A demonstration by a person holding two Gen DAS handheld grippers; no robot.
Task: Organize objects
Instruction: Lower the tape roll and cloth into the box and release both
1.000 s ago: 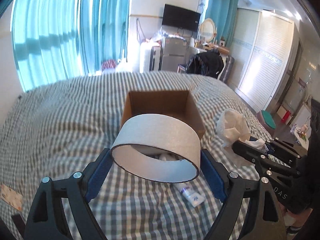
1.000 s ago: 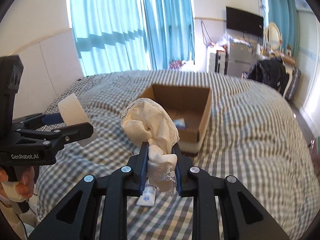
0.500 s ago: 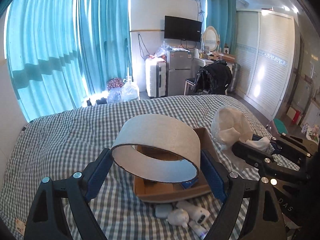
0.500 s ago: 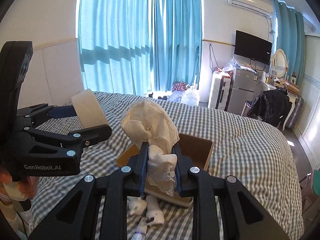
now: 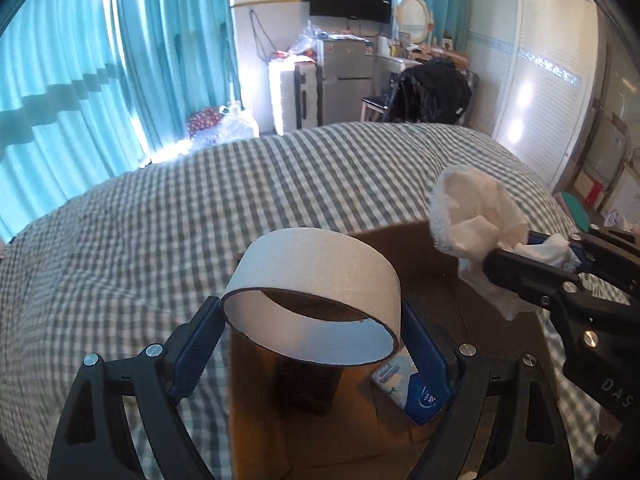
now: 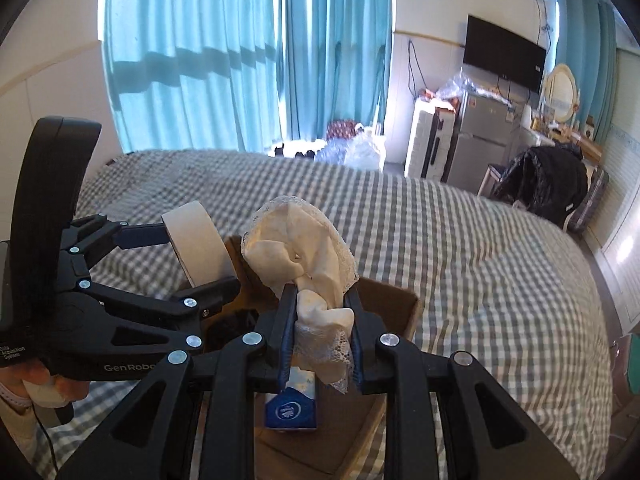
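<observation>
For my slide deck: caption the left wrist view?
Left gripper holds a white cardboard ring over an open brown cardboard box on a grey checked bed.

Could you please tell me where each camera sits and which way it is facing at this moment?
Left wrist: sits behind the left gripper, which clamps a tape roll; looks down into the cardboard box, right gripper at right.
Right wrist: sits behind the right gripper pinching lace cloth over the box; left gripper at left.
Shared: box, tissue pack, checkered bed.
</observation>
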